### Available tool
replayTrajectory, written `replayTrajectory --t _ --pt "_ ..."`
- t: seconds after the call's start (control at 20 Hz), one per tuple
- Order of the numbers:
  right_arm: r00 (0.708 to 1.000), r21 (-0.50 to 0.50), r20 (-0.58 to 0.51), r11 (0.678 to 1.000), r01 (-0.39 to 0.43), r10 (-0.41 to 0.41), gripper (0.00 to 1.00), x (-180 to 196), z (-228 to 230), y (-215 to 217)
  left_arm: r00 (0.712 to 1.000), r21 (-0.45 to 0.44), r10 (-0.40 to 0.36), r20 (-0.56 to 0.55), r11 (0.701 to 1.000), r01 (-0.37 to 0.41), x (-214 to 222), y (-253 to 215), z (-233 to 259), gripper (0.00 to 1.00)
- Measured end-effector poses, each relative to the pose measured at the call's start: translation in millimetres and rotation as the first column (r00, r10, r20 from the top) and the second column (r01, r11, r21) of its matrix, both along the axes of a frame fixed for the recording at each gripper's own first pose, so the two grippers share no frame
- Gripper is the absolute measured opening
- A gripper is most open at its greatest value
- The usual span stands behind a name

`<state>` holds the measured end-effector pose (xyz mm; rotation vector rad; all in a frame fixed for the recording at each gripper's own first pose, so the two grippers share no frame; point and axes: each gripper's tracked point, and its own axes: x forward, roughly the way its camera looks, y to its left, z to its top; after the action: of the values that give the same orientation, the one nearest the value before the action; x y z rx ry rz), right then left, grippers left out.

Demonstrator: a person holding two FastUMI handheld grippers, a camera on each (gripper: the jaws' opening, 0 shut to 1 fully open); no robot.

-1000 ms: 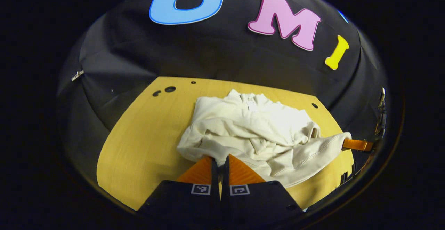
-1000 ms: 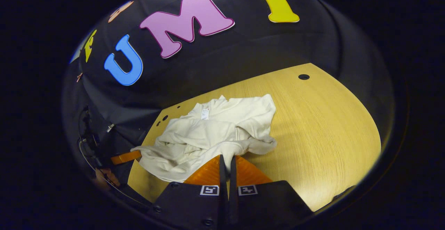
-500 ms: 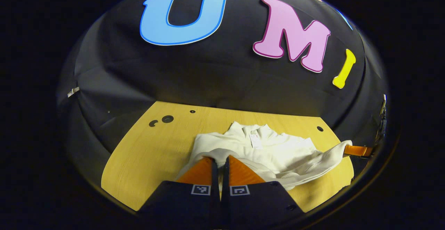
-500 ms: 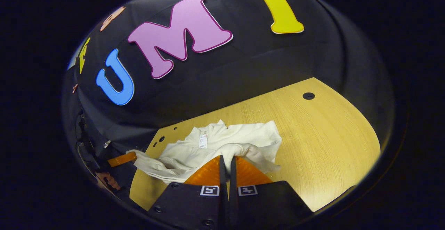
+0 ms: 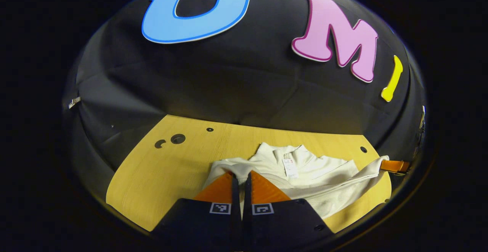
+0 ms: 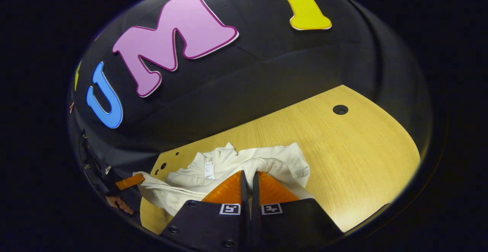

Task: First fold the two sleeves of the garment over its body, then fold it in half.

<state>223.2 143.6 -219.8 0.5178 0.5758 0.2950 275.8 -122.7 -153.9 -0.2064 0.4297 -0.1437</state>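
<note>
Cream garment (image 5: 324, 179) on the wooden worktop (image 5: 160, 172), mid half-fold. Left gripper (image 5: 241, 176) pinched tight on a hem corner, both fingers pressing the cloth between them; right gripper (image 6: 249, 175) likewise clamped on the opposite hem corner, no gap beyond the fabric's thickness. Compared with 1 s ago: near edge carried forward from the front of the worktop toward the collar, rumpled sleeve folds formerly exposed across the body now covered by the lifted layer. Compared with 0.5 s ago: hem closer again to the neck label (image 5: 290, 168), stretch of cloth between the 2 grippers flatter and more taut. In the left gripper view, other gripper's finger (image 5: 394, 165) seen at the far right at the end of the stretched hem; in the right gripper view, the opposite finger (image 6: 129, 181) at the far left with a hand (image 6: 116, 203) below it. Sleeves apparently already tucked over the body, though hidden beneath the raised layer. Judged stage: second fold nearly complete, hem not yet laid down or released. Remaining need: lowering both corners evenly near the collar, then opening. Risk: uneven release leaving a skewed top edge.
</note>
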Motion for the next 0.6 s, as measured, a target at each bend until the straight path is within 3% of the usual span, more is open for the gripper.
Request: replayTrajectory --t 0.6 --pt "0.982 -0.032 -0.191 0.999 -0.016 0.01 0.05 28 -89 23 0.97 -0.012 0.113 -0.213 0.993 -0.118 40 0 -104 0.06"
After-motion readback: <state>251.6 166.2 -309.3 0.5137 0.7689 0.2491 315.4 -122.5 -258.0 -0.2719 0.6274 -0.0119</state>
